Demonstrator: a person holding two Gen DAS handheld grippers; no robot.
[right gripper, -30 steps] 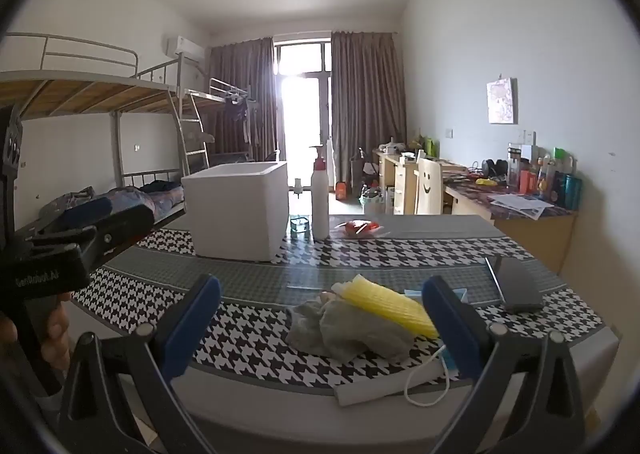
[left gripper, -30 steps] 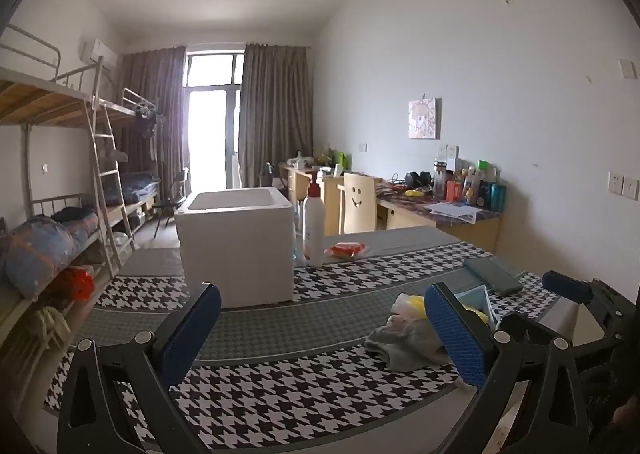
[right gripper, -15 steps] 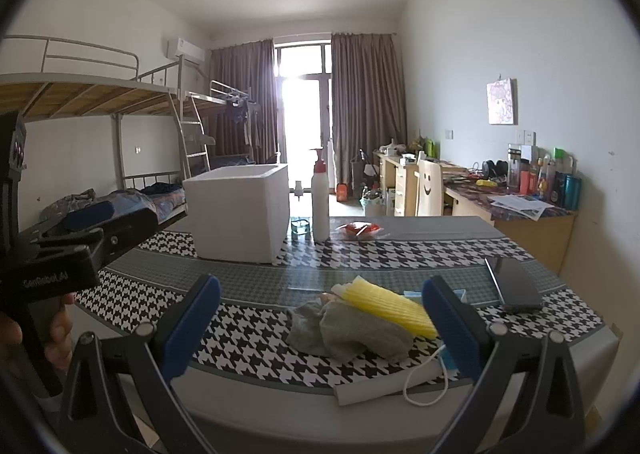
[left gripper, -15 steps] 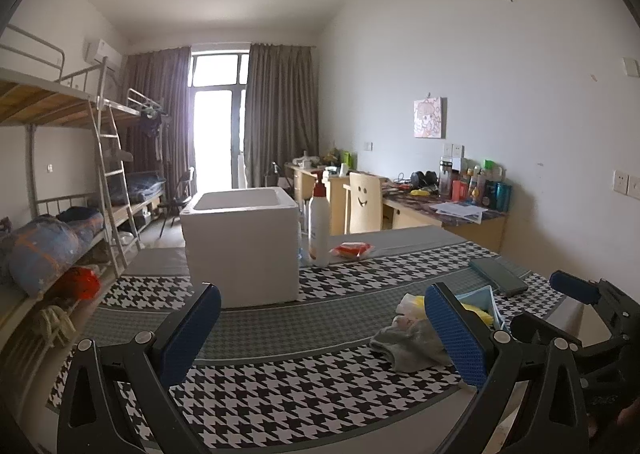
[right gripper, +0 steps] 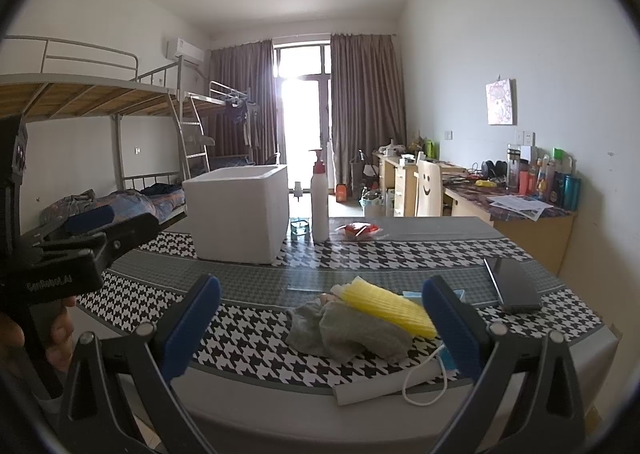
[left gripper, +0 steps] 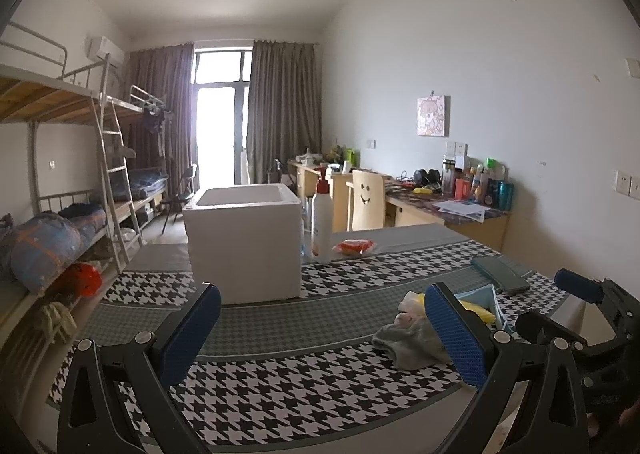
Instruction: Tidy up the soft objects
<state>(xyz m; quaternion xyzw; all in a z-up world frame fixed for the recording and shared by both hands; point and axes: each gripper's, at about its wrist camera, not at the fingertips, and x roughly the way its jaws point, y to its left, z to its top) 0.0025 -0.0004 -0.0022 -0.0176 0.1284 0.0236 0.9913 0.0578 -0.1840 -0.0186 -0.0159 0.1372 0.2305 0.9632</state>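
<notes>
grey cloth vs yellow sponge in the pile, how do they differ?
The grey cloth is crumpled and shapeless; the yellow sponge is a ribbed, flat slab. The grey cloth lies on the table at the pile's near side; the yellow sponge rests tilted behind it. Neither is touched by a claw; both claws are open.

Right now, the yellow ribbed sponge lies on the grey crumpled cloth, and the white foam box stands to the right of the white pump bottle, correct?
Not quite: in the right wrist view the white foam box stands left of the white pump bottle. The yellow ribbed sponge does lie on the grey crumpled cloth.
</notes>
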